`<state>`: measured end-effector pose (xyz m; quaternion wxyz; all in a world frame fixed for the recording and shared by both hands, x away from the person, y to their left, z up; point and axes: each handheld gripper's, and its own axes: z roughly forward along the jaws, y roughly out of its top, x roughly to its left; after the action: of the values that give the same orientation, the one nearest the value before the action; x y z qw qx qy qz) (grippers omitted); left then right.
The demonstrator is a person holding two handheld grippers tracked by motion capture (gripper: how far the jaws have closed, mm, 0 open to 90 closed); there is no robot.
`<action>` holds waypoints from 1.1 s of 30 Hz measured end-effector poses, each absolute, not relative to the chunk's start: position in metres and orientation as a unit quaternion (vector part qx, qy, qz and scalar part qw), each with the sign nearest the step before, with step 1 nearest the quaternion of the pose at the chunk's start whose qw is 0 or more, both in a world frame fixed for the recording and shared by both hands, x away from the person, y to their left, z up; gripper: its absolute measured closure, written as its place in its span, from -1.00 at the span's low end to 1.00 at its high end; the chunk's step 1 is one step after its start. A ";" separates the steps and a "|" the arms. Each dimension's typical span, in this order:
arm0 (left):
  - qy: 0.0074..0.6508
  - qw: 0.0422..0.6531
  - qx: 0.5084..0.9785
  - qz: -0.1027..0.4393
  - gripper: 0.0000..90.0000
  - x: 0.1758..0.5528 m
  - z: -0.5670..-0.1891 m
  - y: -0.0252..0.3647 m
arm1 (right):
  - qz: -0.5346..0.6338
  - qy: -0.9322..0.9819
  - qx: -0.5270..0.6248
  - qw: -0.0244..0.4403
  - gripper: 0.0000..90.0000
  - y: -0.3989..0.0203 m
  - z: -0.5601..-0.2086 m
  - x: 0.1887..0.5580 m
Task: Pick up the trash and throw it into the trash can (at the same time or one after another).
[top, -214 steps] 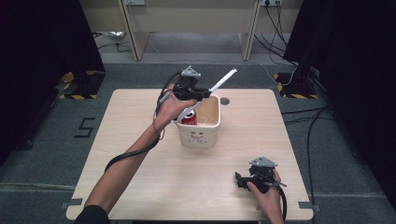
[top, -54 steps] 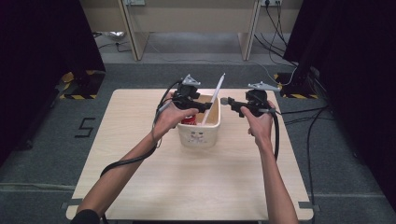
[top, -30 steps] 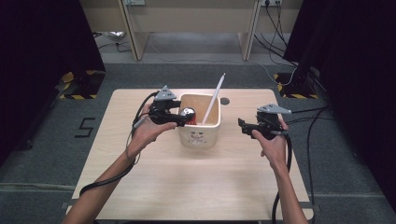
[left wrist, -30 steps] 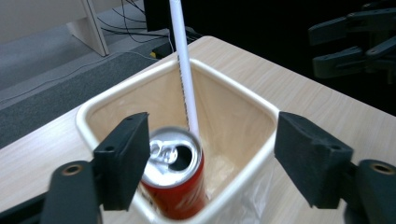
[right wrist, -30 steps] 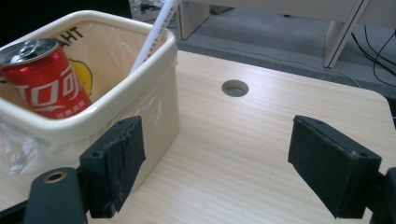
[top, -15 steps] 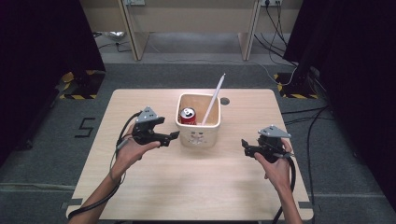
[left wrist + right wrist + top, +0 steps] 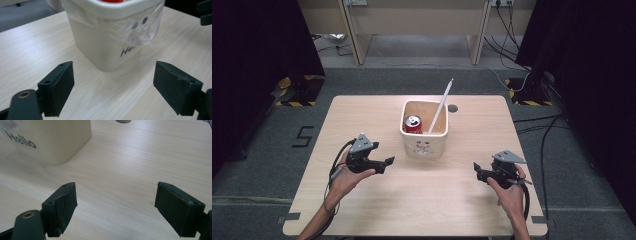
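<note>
High view: both grippers hang free, either side of the bin [image 7: 424, 142]
The left gripper [image 7: 384, 162] lies nearer the bin, jaws spread and empty, aimed at its near-left wall; the right gripper [image 7: 477, 171], likewise spread, sits farther off. In the bin stand a can [image 7: 413, 123] and a white stick [image 7: 441, 106] leaning up and away

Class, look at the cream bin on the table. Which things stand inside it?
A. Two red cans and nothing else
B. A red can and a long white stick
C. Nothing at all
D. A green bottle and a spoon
B. The high view shows a red can in the left part of the bin, and a long white stick leaning out over its far right rim.
</note>
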<state>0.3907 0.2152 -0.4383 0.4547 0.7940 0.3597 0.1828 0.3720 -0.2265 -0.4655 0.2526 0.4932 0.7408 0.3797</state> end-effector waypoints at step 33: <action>0.403 0.372 0.819 0.170 -0.61 0.380 -0.522 0.235 | 0.346 0.755 0.509 0.226 -0.61 -0.229 -0.512 0.339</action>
<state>0.3804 0.2350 -0.5218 0.3716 0.8191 0.4027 0.1697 0.3388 -0.2293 -0.5117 0.2260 0.5087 0.7553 0.3460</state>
